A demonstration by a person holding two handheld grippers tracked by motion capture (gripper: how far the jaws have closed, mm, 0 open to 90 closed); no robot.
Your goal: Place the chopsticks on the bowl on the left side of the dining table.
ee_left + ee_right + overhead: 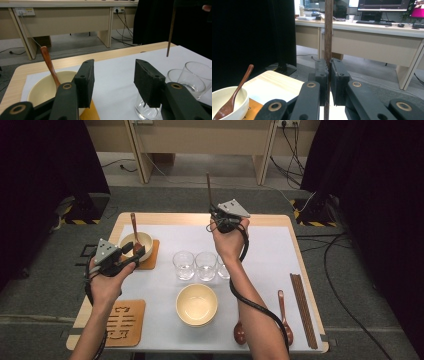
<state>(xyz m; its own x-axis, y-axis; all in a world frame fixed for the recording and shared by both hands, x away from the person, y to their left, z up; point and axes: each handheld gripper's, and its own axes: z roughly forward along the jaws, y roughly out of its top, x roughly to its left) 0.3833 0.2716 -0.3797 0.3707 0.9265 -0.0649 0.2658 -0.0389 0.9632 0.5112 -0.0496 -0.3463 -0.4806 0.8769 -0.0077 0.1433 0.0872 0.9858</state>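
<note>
The left claw [134, 254] hangs wide open just beside the bowl [142, 241] with a spoon [134, 227] — right of that bowl stand 3 glasses [183, 265]. Farther right, the right claw [214, 215] grips an upright chopstick [208, 190] — raised over the desk [270, 220].

Left gripper [131, 254] held low, jaws apart; right gripper [214, 216] raised, jaws closed.
</note>
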